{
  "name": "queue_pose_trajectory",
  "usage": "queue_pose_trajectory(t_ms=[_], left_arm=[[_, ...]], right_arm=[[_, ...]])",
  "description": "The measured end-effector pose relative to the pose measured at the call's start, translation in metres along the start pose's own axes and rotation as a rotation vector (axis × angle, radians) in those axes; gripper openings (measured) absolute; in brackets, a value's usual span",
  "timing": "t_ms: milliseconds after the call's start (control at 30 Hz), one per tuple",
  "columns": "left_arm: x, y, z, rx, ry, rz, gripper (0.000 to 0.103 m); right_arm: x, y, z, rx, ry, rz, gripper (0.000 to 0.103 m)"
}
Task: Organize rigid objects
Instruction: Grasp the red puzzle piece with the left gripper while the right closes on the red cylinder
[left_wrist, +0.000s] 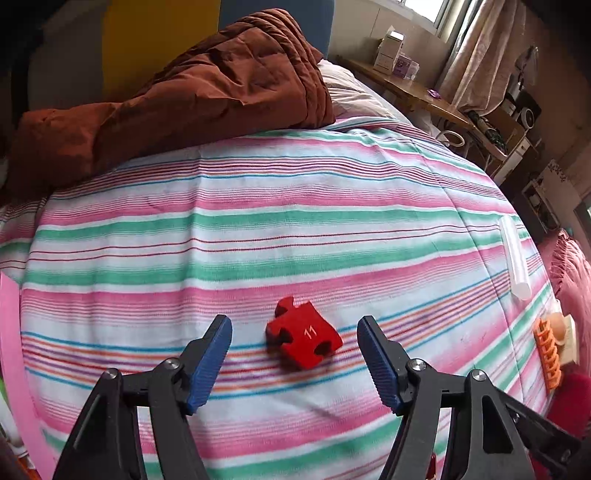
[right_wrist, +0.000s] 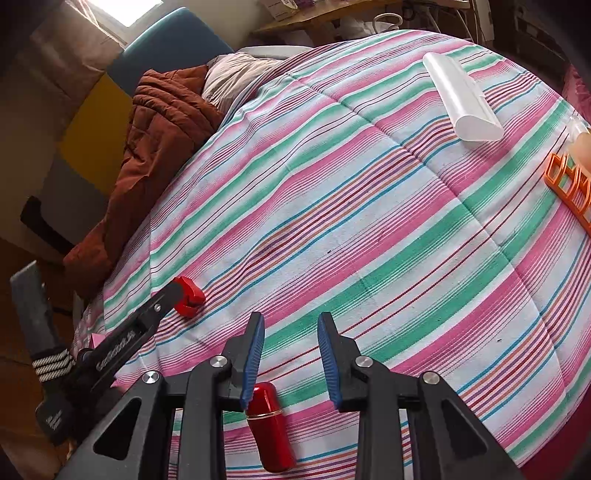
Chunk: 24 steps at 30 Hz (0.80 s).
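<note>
A red puzzle piece marked 11 (left_wrist: 303, 336) lies flat on the striped bedspread (left_wrist: 258, 229). My left gripper (left_wrist: 295, 326) is open with the piece between its blue fingertips, apart from both. The piece also shows in the right wrist view (right_wrist: 189, 292), with the left gripper's finger (right_wrist: 162, 301) beside it. My right gripper (right_wrist: 291, 328) is open and empty above the bedspread (right_wrist: 369, 221). A red lipstick-like tube (right_wrist: 271, 428) lies under its left finger.
A clear plastic case (right_wrist: 461, 98) and an orange rack (right_wrist: 572, 184) lie at the bed's right side; both show in the left wrist view, case (left_wrist: 515, 260), rack (left_wrist: 548, 356), with an egg (left_wrist: 556, 325). A brown quilt (left_wrist: 184, 85) is piled at the head.
</note>
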<state>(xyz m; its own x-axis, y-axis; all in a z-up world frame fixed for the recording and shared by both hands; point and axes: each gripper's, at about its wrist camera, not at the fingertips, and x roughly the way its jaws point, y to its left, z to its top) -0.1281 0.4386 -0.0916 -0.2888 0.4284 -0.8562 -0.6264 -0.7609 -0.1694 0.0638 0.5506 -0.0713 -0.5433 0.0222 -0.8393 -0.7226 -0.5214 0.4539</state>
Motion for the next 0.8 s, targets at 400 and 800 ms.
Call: queue_pose_trajectory(t_ms=[400, 800], left_arm=[[-0.002, 0.001, -0.030, 0.106, -0.013, 0.031, 0.032], [-0.073, 0.018, -0.143, 0.191, -0.042, -0.141, 0.034]], right_arm=[[0.003, -0.006, 0.004, 0.032, 0.014, 0.021, 0.031], [0.017, -0.004, 0.000, -0.019, 0.081, -0.027, 0.031]])
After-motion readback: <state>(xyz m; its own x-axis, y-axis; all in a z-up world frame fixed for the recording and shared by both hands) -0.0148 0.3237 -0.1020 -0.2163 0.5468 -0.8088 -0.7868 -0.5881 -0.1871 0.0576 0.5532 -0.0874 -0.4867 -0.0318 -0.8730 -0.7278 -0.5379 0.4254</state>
